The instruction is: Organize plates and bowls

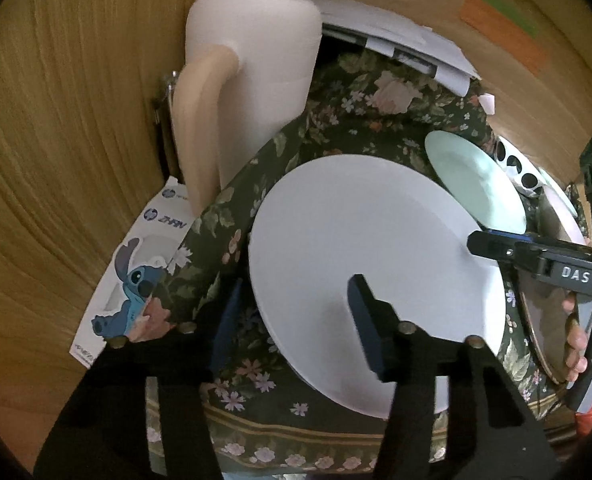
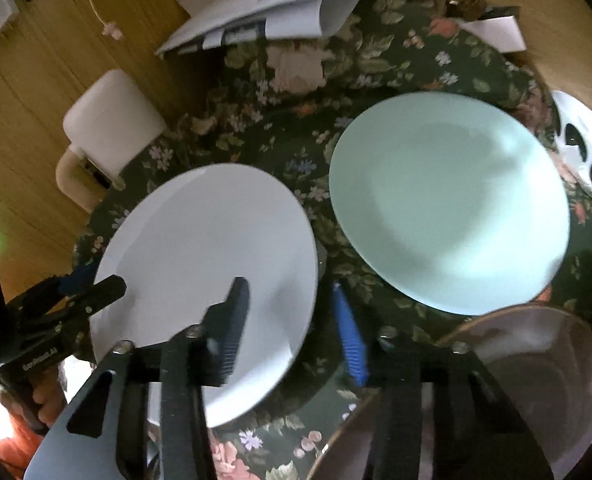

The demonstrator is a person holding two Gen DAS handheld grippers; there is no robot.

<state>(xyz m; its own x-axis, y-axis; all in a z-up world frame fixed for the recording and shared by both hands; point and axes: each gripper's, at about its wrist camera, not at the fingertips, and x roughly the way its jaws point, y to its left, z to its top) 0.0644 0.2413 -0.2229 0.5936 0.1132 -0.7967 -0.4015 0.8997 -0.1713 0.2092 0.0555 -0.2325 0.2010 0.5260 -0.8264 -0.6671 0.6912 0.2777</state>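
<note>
Nothing stacked yet. Large round white plate (image 2: 211, 280) lies flat on the floral-cloth worktop (image 2: 296, 152), pale green plate (image 2: 448, 200) just beside it, brown glass bowl (image 2: 536, 380) near. Left gripper (image 1: 291, 312) and right gripper (image 2: 291, 320) straddle opposite white-plate rims, fingers unclenched, apparently grasping nothing.

Home dining table – floral tablecloth (image 2: 296, 92), plates (image 2: 448, 200), papers (image 2: 279, 4)
</note>
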